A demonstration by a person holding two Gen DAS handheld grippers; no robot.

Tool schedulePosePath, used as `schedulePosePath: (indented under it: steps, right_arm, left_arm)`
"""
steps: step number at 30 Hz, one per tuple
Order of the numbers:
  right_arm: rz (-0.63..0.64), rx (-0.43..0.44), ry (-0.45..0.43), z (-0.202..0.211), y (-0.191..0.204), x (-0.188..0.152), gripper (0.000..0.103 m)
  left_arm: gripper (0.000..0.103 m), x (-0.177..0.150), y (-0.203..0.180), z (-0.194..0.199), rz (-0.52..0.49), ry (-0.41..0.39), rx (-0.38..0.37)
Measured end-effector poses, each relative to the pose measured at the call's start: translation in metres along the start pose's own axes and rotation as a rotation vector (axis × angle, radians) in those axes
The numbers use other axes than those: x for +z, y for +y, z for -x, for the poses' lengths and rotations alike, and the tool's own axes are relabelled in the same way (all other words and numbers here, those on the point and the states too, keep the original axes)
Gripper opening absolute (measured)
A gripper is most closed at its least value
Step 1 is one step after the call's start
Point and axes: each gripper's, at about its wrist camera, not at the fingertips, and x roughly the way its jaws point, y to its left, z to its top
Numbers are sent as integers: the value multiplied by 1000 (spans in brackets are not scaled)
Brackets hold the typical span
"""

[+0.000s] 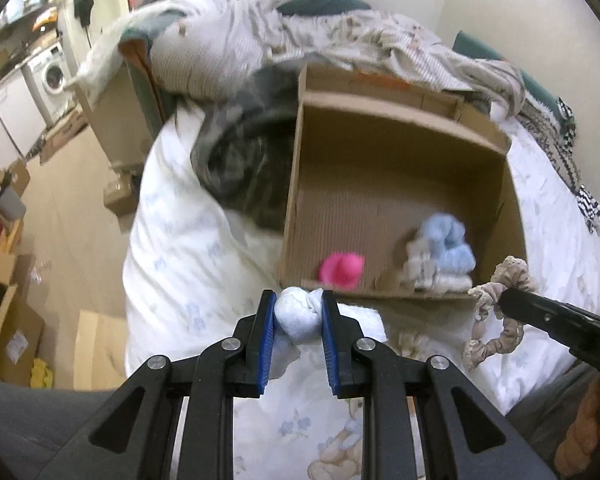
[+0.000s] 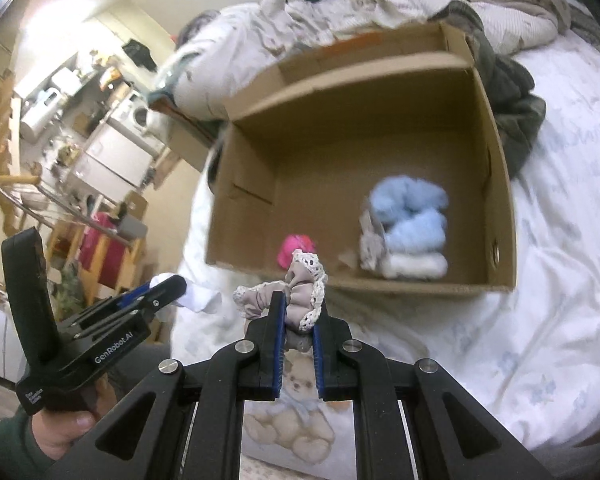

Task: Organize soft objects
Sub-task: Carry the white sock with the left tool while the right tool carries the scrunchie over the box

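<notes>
Left gripper was clamped on a balled white sock, blue pads pressing it from both sides. The sock hung over the white bedspread, just short of the near wall of the cardboard box.

Right gripper was clamped on a beige lace-edged scrunchie; the jaws stood nearly together with fabric bunched between and above the pads. In the left wrist view the same scrunchie dangled at about 3 o'clock from the sock, beside the box's near right corner.

Box stood open on the bed. Inside, against the near wall: a pink soft item at roughly 12 o'clock from the sock, and a stack of rolled socks, light blue over white, toward 1 o'clock. The rest of the box floor was bare cardboard.

Crumpled bedding and clothes lay heaped beyond the box at 12 o'clock. A dark grey garment sat against the box's left wall in the left wrist view.

Frames were motion-blurred.
</notes>
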Motion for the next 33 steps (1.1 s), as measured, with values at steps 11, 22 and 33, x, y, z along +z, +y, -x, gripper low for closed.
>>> schedulePosePath:
  steps: [11, 22, 33]
  right_arm:
    - [-12, 19, -116, 26, -5, 51, 14]
    - [-116, -19, -112, 2, -42, 51, 14]
    - [-80, -106, -72, -22, -45, 54, 14]
  left_arm:
    - [20, 65, -9, 15, -43, -93, -2]
    - [20, 84, -22, -24, -89, -85, -25]
    - [20, 73, -22, -62, -54, -30, -51]
